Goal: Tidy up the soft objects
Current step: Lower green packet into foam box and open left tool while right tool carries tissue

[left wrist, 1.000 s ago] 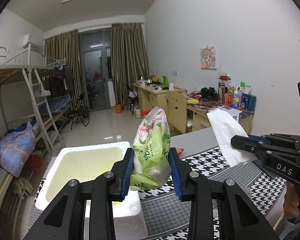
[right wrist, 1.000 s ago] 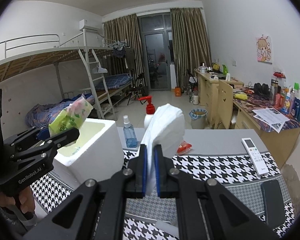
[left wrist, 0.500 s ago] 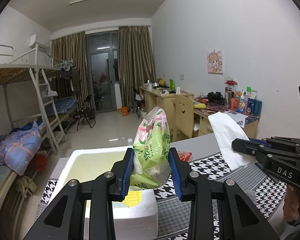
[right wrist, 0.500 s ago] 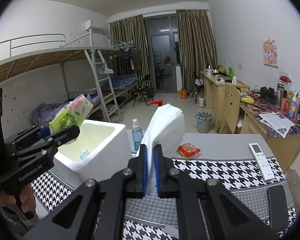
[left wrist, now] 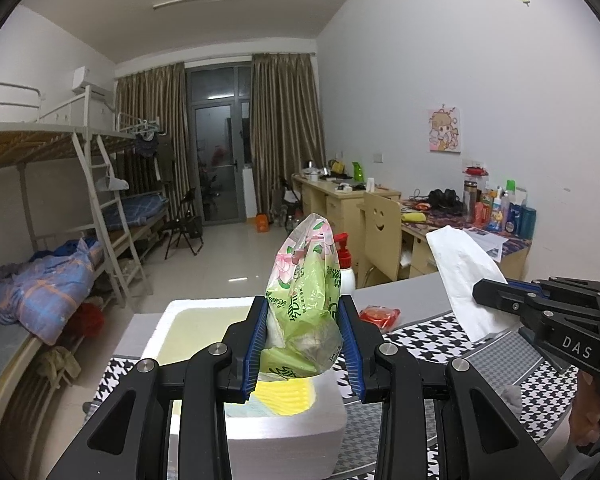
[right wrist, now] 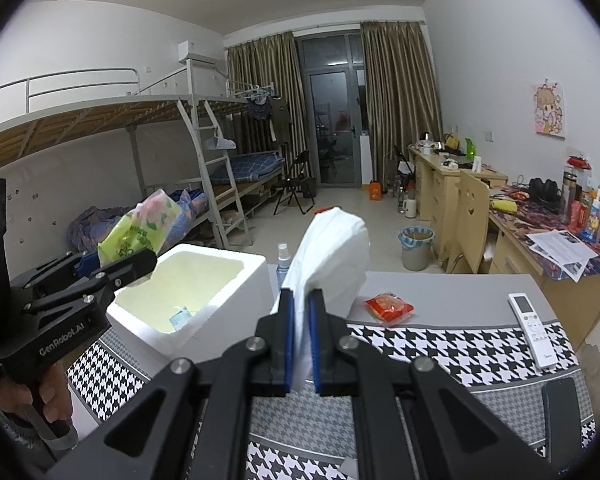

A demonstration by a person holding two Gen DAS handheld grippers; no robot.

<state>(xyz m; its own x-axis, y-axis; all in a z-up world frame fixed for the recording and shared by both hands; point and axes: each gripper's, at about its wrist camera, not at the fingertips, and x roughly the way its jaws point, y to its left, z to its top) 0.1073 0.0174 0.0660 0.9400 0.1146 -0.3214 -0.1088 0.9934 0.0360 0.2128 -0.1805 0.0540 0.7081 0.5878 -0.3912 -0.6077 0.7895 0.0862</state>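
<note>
Grippers first: the left gripper (left wrist: pixel 303 344) is clamped on a green floral tissue pack (left wrist: pixel 306 292), held over the near end of the open white foam box (right wrist: pixel 236 280), and the right gripper (right wrist: pixel 300 336) is pinched tight on a folded white tissue (right wrist: pixel 332 256), held above the houndstooth table mat (right wrist: pixel 440 348). Inside the box, a yellow item (left wrist: pixel 282 398) and a small packet (right wrist: pixel 180 316), perhaps more tissues, the view being poor. Farther on the table, a red snack packet (right wrist: pixel 388 306), white remote (right wrist: pixel 530 320), spray bottle (right wrist: pixel 282 262); beyond, bunk beds (right wrist: pixel 204 128) and desks (right wrist: pixel 440 184).
</note>
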